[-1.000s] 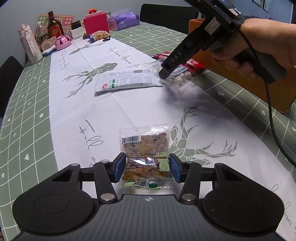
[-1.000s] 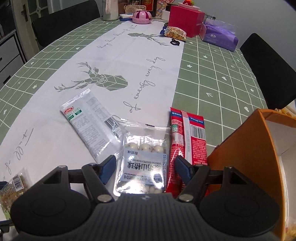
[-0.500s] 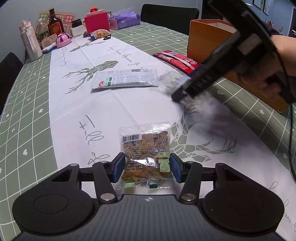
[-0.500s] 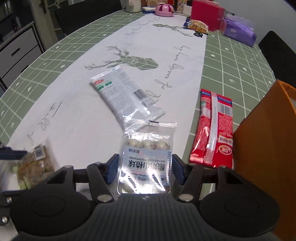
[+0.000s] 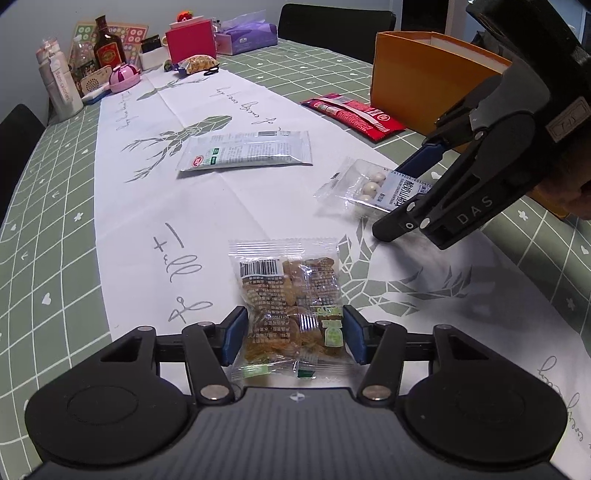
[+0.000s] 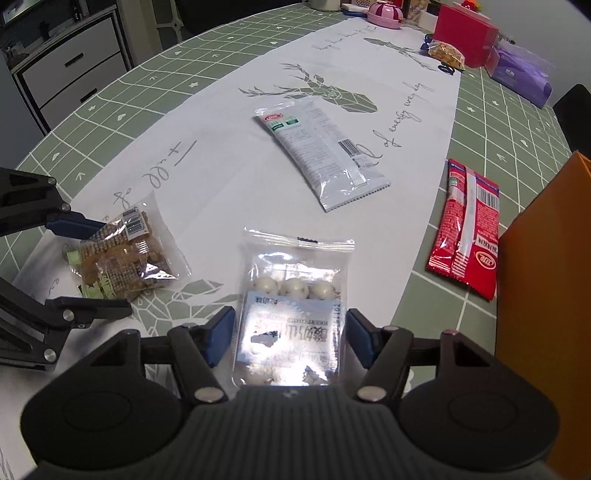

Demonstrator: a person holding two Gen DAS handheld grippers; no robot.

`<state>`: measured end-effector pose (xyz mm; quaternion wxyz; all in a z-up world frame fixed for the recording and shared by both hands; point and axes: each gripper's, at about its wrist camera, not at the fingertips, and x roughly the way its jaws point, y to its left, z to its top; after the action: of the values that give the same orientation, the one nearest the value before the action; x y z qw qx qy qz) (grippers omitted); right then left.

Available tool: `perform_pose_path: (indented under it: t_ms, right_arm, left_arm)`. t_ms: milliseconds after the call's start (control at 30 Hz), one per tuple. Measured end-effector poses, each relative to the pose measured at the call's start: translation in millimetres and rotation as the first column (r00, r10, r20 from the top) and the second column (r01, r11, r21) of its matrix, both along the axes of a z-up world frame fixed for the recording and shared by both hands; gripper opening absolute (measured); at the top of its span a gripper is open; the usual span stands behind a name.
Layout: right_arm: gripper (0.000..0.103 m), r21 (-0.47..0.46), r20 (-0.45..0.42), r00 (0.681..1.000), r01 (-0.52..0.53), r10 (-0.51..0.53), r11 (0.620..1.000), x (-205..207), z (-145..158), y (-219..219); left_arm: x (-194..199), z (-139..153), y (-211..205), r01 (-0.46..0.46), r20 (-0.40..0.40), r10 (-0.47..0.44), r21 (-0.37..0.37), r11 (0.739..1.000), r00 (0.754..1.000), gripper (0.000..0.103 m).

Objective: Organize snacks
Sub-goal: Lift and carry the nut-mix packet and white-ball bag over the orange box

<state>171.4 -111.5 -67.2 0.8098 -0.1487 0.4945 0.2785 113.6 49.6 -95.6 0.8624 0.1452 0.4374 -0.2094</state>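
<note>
A clear packet of brown snacks (image 5: 291, 295) lies on the white runner, and my left gripper (image 5: 295, 336) is shut on its near end, pads against both sides. From the right wrist view, this packet (image 6: 125, 266) sits between the left fingers (image 6: 70, 225). My right gripper (image 6: 290, 332) straddles a clear packet of white balls (image 6: 295, 288). Its jaws are opening, and a thin gap shows at each pad. The left wrist view shows that packet (image 5: 365, 184) on the runner under the right gripper (image 5: 391, 201).
An orange box (image 5: 424, 81) stands open at the right table edge, with a red packet (image 5: 354, 114) beside it. A white-grey packet (image 5: 247, 149) lies mid-runner. Bottles (image 5: 107, 48), a pink box (image 5: 190, 40) and a purple tissue pack (image 5: 247, 35) crowd the far end.
The right gripper dragged the white-ball packet away from the red packet and orange box toward the brown packet, closing on it on the way. The left gripper and its packet stayed put.
</note>
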Motion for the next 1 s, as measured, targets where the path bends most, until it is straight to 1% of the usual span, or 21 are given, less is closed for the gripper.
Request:
perform_pose_path:
  t_ms: [67, 167, 367, 467, 700, 767, 833, 933, 1000]
  right_arm:
    - [0.059, 0.002, -0.003, 1.0, 0.005, -0.005, 1.0, -0.8, 0.9, -0.8]
    - [0.056, 0.0, -0.011, 1.0, 0.014, -0.014, 1.0, -1.5, 2.9, -4.6]
    - [0.055, 0.012, 0.001, 0.999, 0.036, -0.036, 0.999, -5.2, 18.3, -15.8]
    - [0.055, 0.025, 0.02, 0.998, 0.053, -0.054, 0.998, -6.4, 32.4, -22.1]
    - [0.055, 0.091, 0.089, 0.991, 0.093, -0.101, 0.991, -8.0, 76.9, -37.0]
    - [0.055, 0.111, 0.113, 0.987, 0.105, -0.117, 0.988, -10.0, 90.1, -42.8]
    - [0.055, 0.131, 0.136, 0.981, 0.122, -0.139, 0.984, -12.9, 102.9, -50.2]
    - [0.055, 0.156, 0.174, 0.968, 0.153, -0.18, 0.976, -15.9, 119.4, -64.7]
    - [0.055, 0.188, 0.186, 0.958, 0.182, -0.217, 0.965, -16.4, 128.8, -77.4]
  left_arm:
    - [-0.2, 1.1, -0.9, 0.001, 0.002, -0.001, 0.005, 1.0, 1.0, 0.06]
    - [0.4, 4.0, -0.6, -0.002, -0.005, 0.002, 0.007, 1.0, 1.0, 0.056]
    - [0.4, 22.6, 1.5, -0.007, 0.03, 0.008, -0.012, 1.0, 1.0, 0.056]
    - [1.3, 33.1, 0.1, -0.023, 0.046, 0.024, -0.021, 1.0, 0.999, 0.056]
    - [3.4, 58.7, -11.9, -0.033, 0.102, 0.036, -0.035, 0.999, 0.994, 0.056]
    - [4.5, 64.9, -16.3, -0.024, 0.127, 0.027, -0.024, 0.999, 0.992, 0.056]
    - [7.6, 70.1, -21.0, -0.039, 0.152, 0.038, 0.002, 0.999, 0.988, 0.056]
    - [14.7, 81.8, -26.9, -0.067, 0.161, 0.073, -0.046, 0.997, 0.984, 0.056]
    - [17.1, 90.7, -37.7, -0.062, 0.18, 0.071, -0.06, 0.996, 0.981, 0.056]
